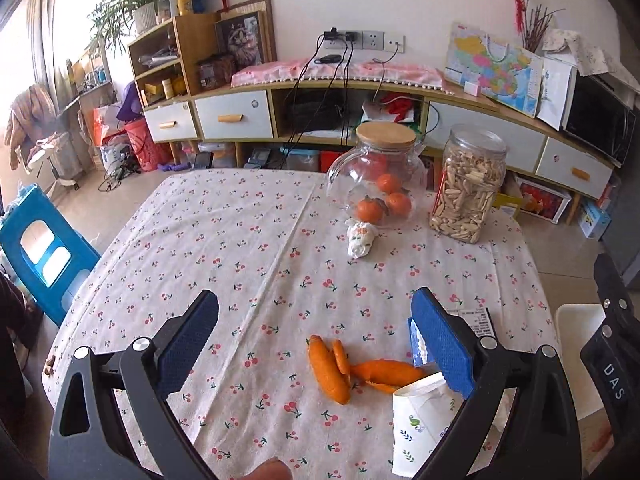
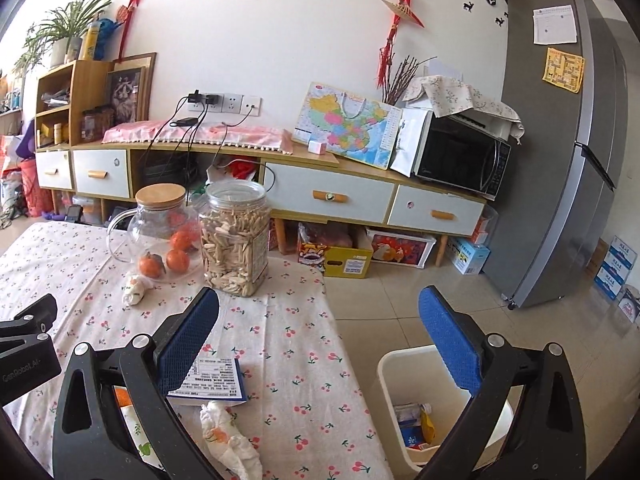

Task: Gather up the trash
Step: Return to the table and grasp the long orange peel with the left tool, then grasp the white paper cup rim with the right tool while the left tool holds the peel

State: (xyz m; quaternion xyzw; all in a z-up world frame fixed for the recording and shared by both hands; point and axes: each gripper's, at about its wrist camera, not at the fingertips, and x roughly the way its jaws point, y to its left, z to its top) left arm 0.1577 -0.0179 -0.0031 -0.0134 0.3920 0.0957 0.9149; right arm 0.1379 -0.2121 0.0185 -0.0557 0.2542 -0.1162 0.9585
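Left gripper [image 1: 316, 344] is spread wide over the orange peel [image 1: 344, 368] on the cherry-print tablecloth [image 1: 224, 240], a paper cup [image 1: 420, 420] lying by its right finger; right gripper [image 2: 320, 340] is spread too, holding nothing, a crumpled tissue [image 2: 228, 436] and a leaflet [image 2: 216, 380] below it, the white bin [image 2: 400, 368] on the floor just past the table edge; further back another tissue wad [image 2: 134, 288] sits near the glass jug [image 2: 164, 236] and the snack jar [image 2: 234, 240].

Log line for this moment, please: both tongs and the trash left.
left tongs open over orange peel | right tongs open, empty | bin beside table | crumpled tissue, paper cup uncollected
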